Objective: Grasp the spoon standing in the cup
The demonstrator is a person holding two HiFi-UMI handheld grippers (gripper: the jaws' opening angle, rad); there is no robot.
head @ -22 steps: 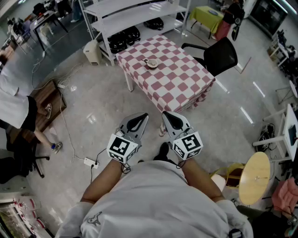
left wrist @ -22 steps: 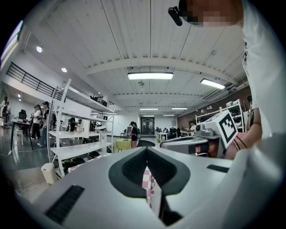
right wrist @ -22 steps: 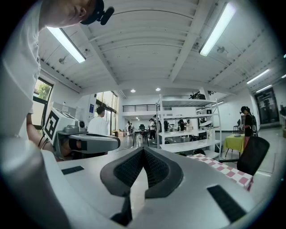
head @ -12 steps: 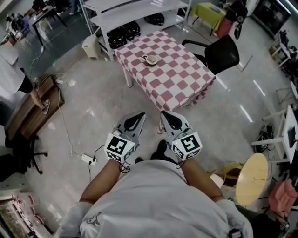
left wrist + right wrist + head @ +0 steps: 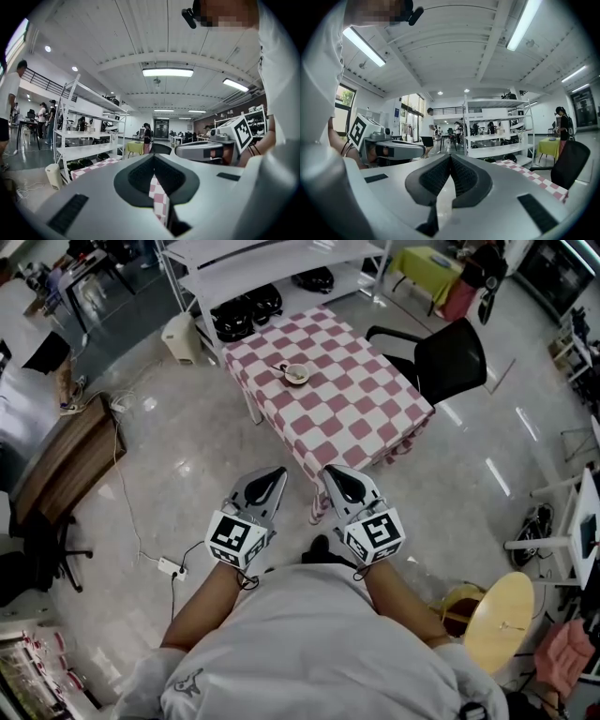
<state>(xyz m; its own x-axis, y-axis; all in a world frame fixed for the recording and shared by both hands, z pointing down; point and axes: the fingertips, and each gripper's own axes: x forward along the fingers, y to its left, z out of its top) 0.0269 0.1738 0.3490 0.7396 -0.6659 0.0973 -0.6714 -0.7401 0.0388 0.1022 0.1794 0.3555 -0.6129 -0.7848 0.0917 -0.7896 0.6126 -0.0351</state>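
The left tongs (image 5: pixel 278 472) and right tongs (image 5: pixel 331 471) are closed, empty. Slim spoon (image 5: pixel 280 368) in small white cup (image 5: pixel 297 375): likely light, stiff, slippery; pinch its upper handle.

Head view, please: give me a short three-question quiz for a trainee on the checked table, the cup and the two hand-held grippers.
1. True or false: the cup stands on the checked table.
2. What stands at the table's right side in the head view? A: a black chair. B: a fridge. C: a bicycle.
3. Fill in: the left hand-held gripper and the right hand-held gripper, both short of the table, have their jaws ___ with nothing between them.

Key: 1 true; 2 A; 3 shut.
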